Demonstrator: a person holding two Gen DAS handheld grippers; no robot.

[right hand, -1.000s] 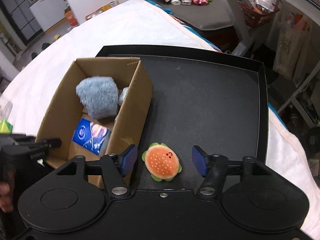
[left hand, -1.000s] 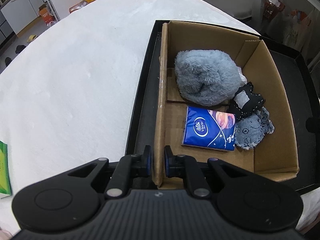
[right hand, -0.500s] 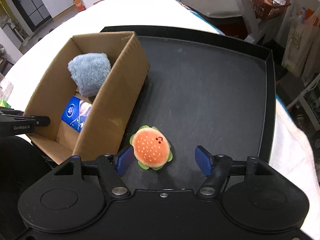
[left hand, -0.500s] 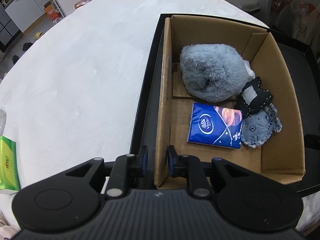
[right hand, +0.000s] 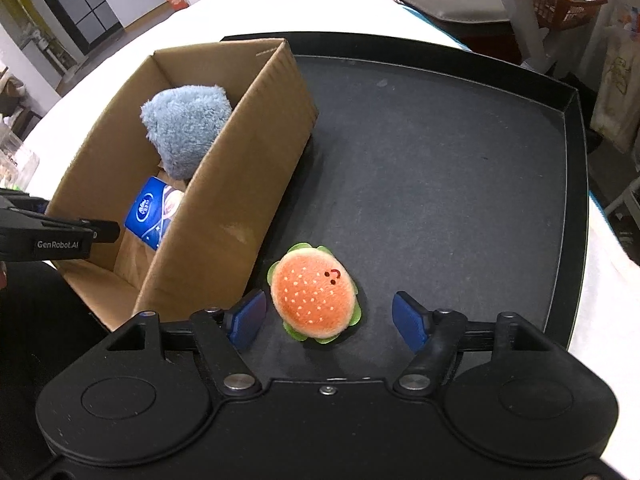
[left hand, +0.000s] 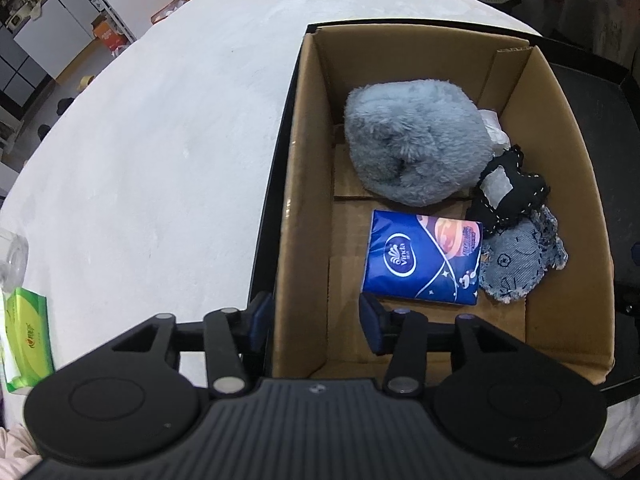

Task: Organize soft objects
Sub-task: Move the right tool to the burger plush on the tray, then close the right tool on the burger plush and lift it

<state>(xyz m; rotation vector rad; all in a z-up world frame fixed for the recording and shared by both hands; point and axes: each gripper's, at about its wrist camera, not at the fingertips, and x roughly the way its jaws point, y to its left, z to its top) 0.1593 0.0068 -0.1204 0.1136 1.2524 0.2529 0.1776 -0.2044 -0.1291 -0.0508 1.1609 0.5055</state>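
A cardboard box (left hand: 304, 160) stands on a black tray (left hand: 580, 92). In it lie a grey-blue fluffy plush (left hand: 412, 144), a blue tissue pack (left hand: 424, 256), a black stitched plush (left hand: 512, 196) and a denim plush (left hand: 520, 260). My left gripper (left hand: 316, 324) straddles the box's left wall near its front corner. Its jaws are opening and the pads stand clear of the cardboard. An orange burger plush (right hand: 314, 300) lies on the tray (right hand: 440, 160) beside the box (right hand: 224, 200). My right gripper (right hand: 327, 322) points down over it, jaws opening, the burger between the fingers and untouched.
The tray rests on a table under a white cloth (left hand: 160, 140). A green tissue box (left hand: 28, 332) and a clear glass (left hand: 12, 256) sit at the cloth's left edge. The tray's raised rim (right hand: 576, 160) bounds its flat dark floor on the right.
The left gripper's jaws were shut on the box's left wall and have now spread off it. The right gripper has sunk toward the burger plush, with its jaws slightly wider.
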